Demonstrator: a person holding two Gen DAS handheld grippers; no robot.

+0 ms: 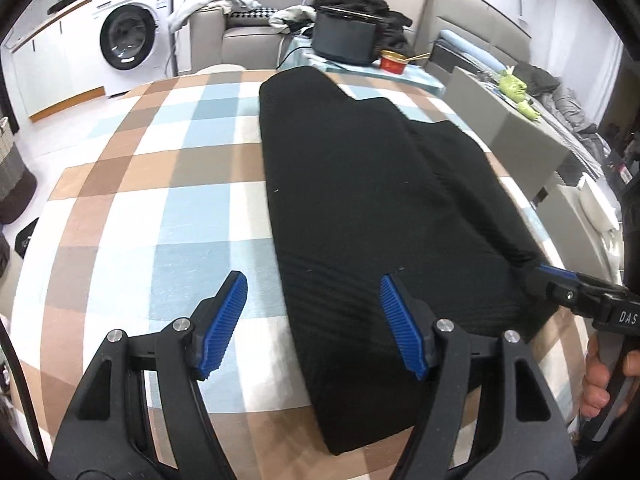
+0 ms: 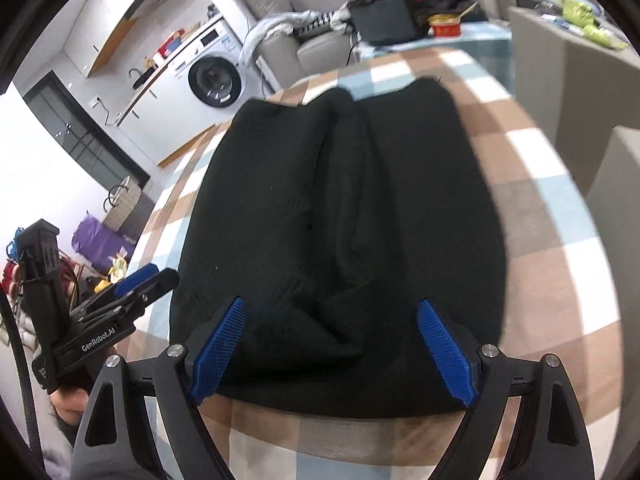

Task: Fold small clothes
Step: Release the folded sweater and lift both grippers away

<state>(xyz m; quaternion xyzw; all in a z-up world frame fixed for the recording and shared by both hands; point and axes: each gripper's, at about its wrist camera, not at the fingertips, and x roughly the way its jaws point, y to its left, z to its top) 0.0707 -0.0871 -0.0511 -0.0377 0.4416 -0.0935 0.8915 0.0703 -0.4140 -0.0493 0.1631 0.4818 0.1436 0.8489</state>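
Both tongs [image 1: 313,322] [image 2: 340,344] agape, empty, over black garment [image 1: 360,200], its folds lost in darkness, far edge blurred

Black hand-held gripper [image 1: 314,320] frames, ribbed blue pads [image 1: 226,324], silver screws, white "GenRobot.AI" lettering

Checked tablecloth [image 1: 160,200] — black garment [image 1: 360,200] flat

White "GenRobot.AI" runs along the left tongs [image 2: 132,288]; the right tongs [image 1: 552,280] show "DAS", perhaps cut off.
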